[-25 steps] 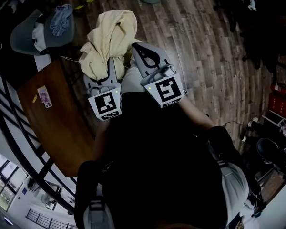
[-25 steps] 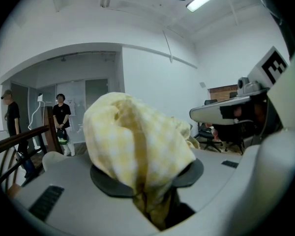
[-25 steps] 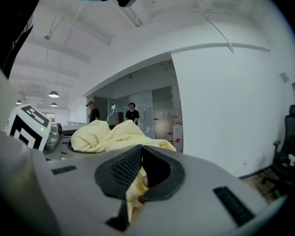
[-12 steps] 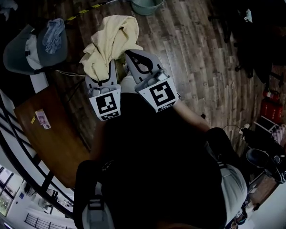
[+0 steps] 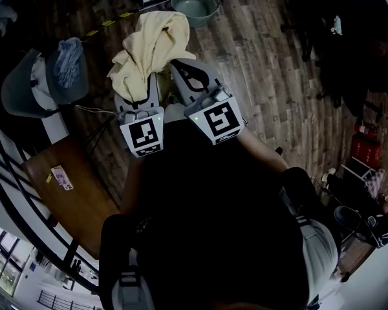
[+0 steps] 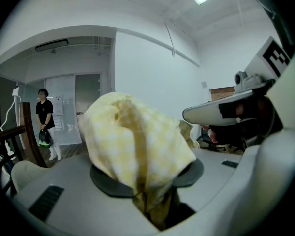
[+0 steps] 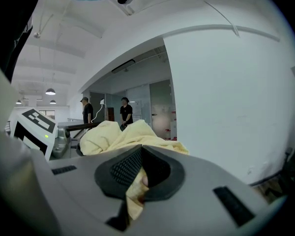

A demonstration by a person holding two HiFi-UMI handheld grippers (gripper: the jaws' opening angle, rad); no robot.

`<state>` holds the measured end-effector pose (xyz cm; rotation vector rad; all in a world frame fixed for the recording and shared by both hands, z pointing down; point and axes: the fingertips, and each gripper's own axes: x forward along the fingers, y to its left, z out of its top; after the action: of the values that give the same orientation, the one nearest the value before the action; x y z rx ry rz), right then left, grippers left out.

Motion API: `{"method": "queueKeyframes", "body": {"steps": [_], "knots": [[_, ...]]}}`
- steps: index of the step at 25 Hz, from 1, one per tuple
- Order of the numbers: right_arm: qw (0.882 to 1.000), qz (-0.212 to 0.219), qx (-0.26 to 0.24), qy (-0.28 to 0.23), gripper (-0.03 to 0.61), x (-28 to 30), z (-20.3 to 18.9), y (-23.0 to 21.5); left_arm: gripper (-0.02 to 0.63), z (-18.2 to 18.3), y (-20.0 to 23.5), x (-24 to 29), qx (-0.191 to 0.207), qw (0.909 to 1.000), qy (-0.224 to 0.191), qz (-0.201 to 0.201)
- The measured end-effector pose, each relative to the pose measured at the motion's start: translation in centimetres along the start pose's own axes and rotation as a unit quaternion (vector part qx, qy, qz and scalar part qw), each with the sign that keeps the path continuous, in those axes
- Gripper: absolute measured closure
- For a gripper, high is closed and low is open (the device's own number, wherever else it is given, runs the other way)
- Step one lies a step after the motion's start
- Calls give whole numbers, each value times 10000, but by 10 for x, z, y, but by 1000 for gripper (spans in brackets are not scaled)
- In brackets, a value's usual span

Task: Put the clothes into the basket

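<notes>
Yellow cloth (image 5: pixel 150 47) clenched by fingers (image 6: pixel 104 182) of left gripper (image 5: pixel 140 99) and right gripper (image 5: pixel 189 76); left fingertips buried under its folds.

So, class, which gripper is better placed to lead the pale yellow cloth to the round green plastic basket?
Probably right. The right gripper, shut on the pale yellow cloth, lies more directly below the round green basket in the head view; the left gripper, also gripping it, sits further aside.

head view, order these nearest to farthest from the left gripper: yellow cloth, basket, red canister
1. yellow cloth, held in the left gripper
2. basket, ahead, at the top
3. red canister, far right
</notes>
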<state>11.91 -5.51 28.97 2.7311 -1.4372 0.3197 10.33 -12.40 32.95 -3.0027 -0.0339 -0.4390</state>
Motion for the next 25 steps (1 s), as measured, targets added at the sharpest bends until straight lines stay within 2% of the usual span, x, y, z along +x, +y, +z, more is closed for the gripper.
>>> {"method": "queueKeyframes", "body": {"steps": [7,12,19,25], "knots": [[9997,250,-5,27,568,17,4,-25,442,-1,-1,26,-43,9996,212,157],[9988,482,38,63,568,28,3,-60,443,3,-9,59,-64,9987,345,374],[9948,997,-27,198,568,31,-2,-137,442,21,-55,121,-85,9962,393,775],[9899,1399,-18,243,568,24,-1,-199,442,39,-98,167,-297,9921,476,1124]]}}
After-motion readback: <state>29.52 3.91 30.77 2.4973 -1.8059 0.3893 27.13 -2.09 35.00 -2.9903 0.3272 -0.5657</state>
